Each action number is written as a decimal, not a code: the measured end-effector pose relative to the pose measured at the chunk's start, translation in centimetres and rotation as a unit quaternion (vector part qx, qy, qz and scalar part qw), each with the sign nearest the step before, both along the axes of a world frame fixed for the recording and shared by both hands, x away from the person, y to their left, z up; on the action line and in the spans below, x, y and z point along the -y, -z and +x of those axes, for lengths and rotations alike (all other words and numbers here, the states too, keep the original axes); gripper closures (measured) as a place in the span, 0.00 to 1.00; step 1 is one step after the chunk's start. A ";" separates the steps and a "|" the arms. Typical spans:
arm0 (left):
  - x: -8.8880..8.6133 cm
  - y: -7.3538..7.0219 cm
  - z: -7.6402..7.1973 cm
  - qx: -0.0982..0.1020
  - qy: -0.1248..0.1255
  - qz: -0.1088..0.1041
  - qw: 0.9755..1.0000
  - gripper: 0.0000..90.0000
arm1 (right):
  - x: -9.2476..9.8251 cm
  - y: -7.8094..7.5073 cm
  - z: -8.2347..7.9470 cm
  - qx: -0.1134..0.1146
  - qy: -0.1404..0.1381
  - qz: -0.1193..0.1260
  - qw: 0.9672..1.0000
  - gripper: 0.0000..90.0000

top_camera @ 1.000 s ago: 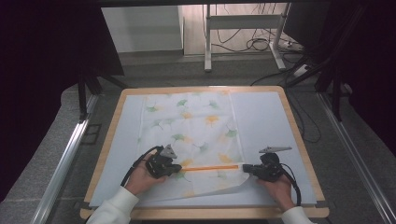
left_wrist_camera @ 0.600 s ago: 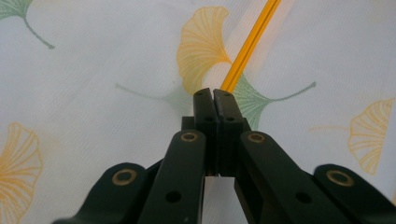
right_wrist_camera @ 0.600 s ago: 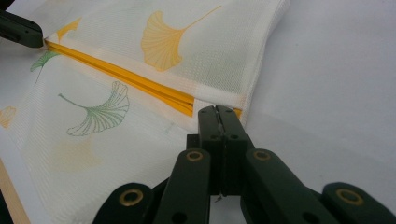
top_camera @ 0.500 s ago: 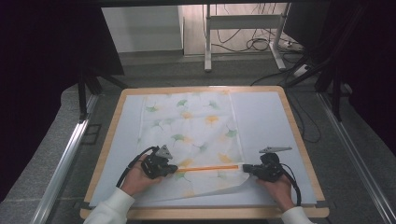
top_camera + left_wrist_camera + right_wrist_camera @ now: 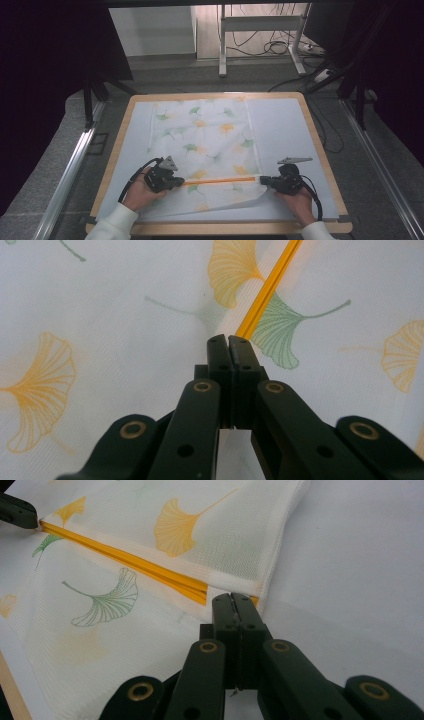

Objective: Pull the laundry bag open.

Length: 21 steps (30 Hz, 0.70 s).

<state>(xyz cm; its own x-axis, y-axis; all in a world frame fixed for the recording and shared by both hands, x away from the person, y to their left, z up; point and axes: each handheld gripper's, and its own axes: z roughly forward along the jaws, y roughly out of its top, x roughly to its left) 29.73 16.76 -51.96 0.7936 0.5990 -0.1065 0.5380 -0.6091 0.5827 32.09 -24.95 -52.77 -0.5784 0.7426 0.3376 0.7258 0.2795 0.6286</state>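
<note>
One ginkgo-print cloth (image 5: 205,145) flat on my table (image 5: 310,125), one orange hem stripe (image 5: 222,180) across its near part, my two grippers, left (image 5: 179,182) and right (image 5: 264,181), each clamped on a stripe end.

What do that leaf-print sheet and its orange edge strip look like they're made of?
The leaf-print sheet looks like thin woven cotton, matte: a fine waffle-like grain shows, and it folds limply. The orange strip seems a smoother stitched fabric band, slightly glossier; its fibre is unclear. Both the left gripper and right gripper pinch at its ends.
</note>
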 end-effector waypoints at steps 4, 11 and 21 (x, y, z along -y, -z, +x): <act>-1.2 0.4 -0.1 0.000 -0.020 0.023 1.000 1.00 | 0.0 0.0 0.0 -0.001 0.000 0.002 1.000 1.00; -1.3 0.5 -0.3 -0.001 -0.015 0.018 1.000 1.00 | 0.0 0.0 0.0 -0.003 0.000 0.001 1.000 1.00; -1.5 0.5 -0.2 -0.002 -0.018 0.011 1.000 1.00 | 0.0 0.0 0.0 0.000 0.000 -0.001 1.000 1.00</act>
